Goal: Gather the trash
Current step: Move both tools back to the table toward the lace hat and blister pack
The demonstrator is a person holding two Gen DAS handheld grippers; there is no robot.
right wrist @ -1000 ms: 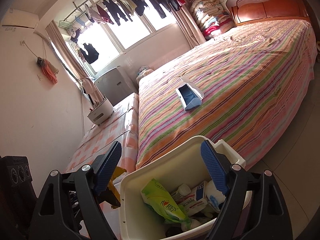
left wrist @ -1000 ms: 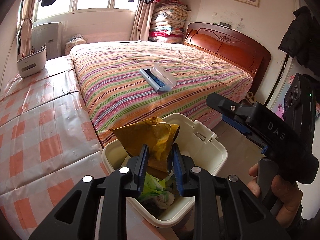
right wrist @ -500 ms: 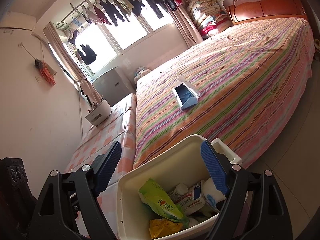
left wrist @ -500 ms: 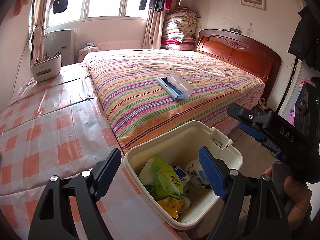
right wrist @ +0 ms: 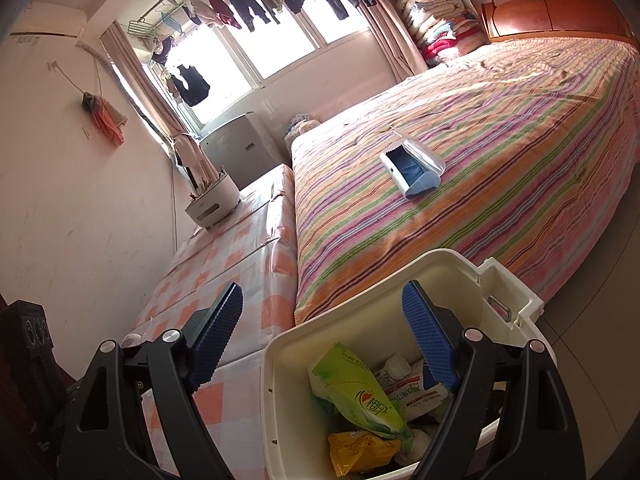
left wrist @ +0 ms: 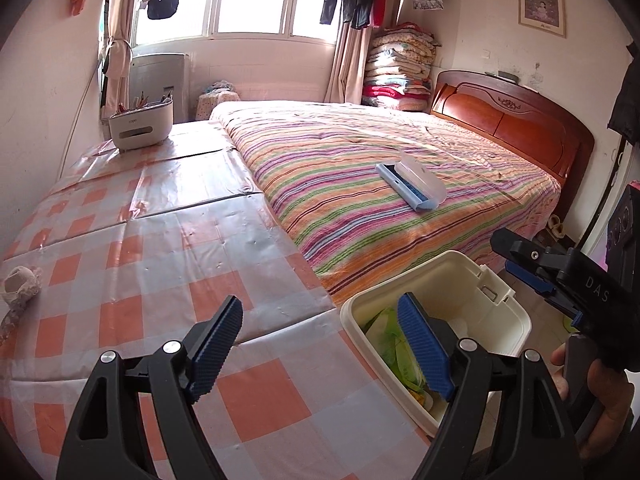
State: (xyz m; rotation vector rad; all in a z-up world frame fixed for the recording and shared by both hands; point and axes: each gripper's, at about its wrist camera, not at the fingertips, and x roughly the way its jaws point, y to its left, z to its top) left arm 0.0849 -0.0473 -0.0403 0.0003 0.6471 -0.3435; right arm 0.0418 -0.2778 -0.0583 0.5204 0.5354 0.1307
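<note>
Having let go of the yellow wrapper (right wrist: 362, 454), now lying in the bin (left wrist: 504, 344) off the tabletop (left wrist: 160, 264) edge; left gripper (left wrist: 320, 344) swung away, jaws wide and empty. Right gripper (right wrist: 322, 342) likewise wide. Possibly crumpled tissue (left wrist: 18, 286) next, far-left edge.

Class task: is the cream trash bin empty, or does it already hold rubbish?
Holds rubbish. The trash bin, lid off, contains a green packet, a yellow wrapper and a white pack.

Striped bed (left wrist: 360, 168); checked tablecloth (left wrist: 120, 264)
</note>
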